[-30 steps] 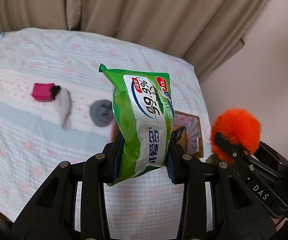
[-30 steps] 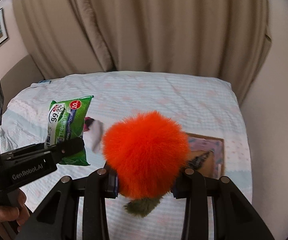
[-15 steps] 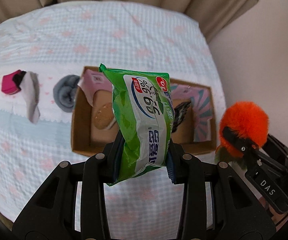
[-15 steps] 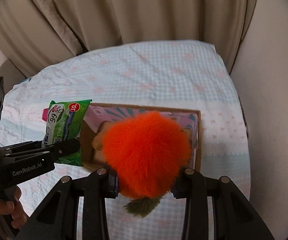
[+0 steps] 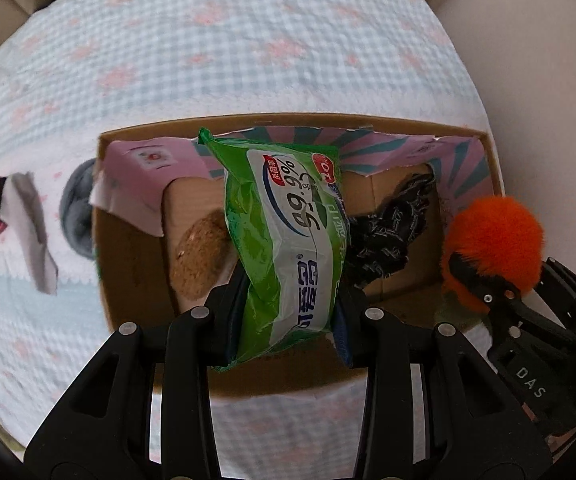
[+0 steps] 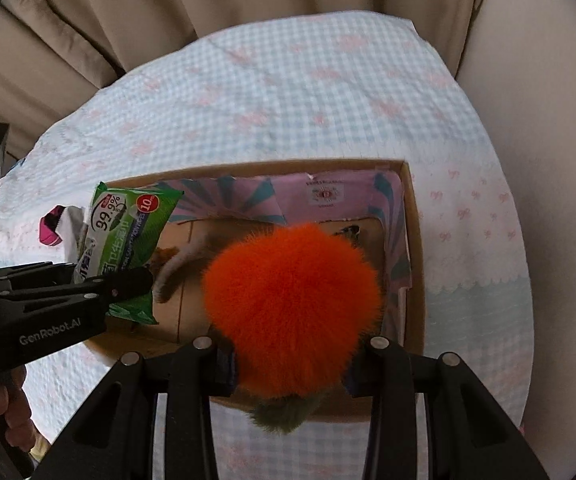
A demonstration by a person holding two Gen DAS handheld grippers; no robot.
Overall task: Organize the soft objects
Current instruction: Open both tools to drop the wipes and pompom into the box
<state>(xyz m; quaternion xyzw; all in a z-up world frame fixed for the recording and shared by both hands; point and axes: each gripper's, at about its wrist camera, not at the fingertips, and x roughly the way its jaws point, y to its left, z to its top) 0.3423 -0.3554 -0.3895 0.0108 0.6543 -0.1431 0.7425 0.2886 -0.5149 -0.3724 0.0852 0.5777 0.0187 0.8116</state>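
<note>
Now both loads hang directly over the open brown cardboard box (image 5: 127,312) on the bed. Left hand-held gripper (image 5: 288,316) pinches the green plastic wipes packet (image 5: 288,240), long axis pointing downward into it; right hand-held gripper (image 6: 288,368) pinches the fluffy orange pompom (image 6: 292,308).

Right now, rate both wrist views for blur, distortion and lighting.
Left wrist view: fisheye bends the cardboard box walls outward; the green wipes pack between the left gripper jaws reads sharp, while the bedspread is slightly smeared. Right wrist view: black vignette at the corners; the orange pompom in the right gripper looks soft-edged; light is even and diffuse, without harsh glare.
</note>
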